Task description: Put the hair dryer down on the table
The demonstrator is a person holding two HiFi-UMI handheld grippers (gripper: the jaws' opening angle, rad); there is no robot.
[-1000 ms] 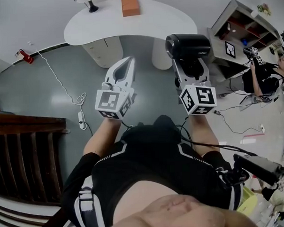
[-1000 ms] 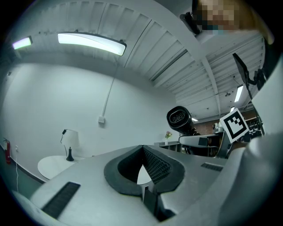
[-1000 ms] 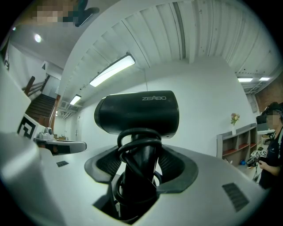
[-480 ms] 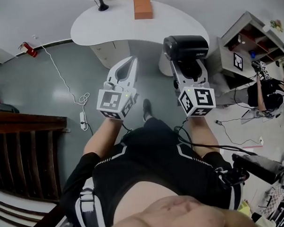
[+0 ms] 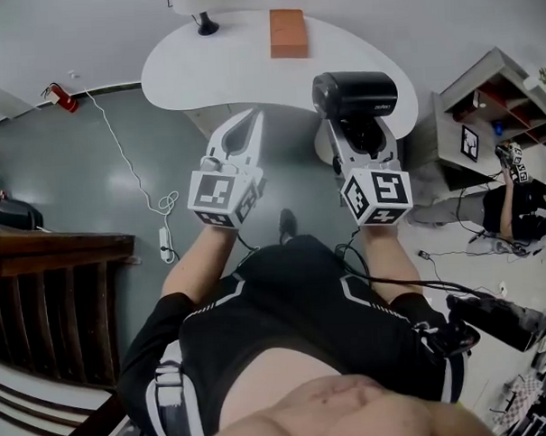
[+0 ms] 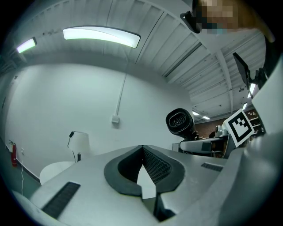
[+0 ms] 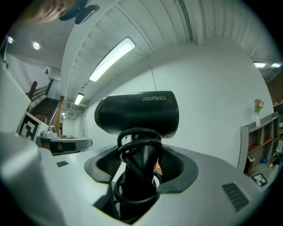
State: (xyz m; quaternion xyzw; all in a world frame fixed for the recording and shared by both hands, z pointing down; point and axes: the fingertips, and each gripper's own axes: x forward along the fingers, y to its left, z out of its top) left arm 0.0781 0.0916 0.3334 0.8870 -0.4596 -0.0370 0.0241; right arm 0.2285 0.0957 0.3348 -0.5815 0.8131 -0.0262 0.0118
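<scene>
One hair dryer (image 7: 137, 115) (upright) sits clamped in right gripper (image 7: 140, 167).

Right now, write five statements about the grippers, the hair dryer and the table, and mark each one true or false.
1. The right gripper is clamped on the handle of the hair dryer. True.
2. The left gripper holds the cord. False: its jaws are together with nothing between them.
3. The hair dryer lies on the white table. False: the right gripper holds it up in the air.
4. An orange block sits on the table. True.
5. The cord is wound round the dryer's handle. True.
</scene>
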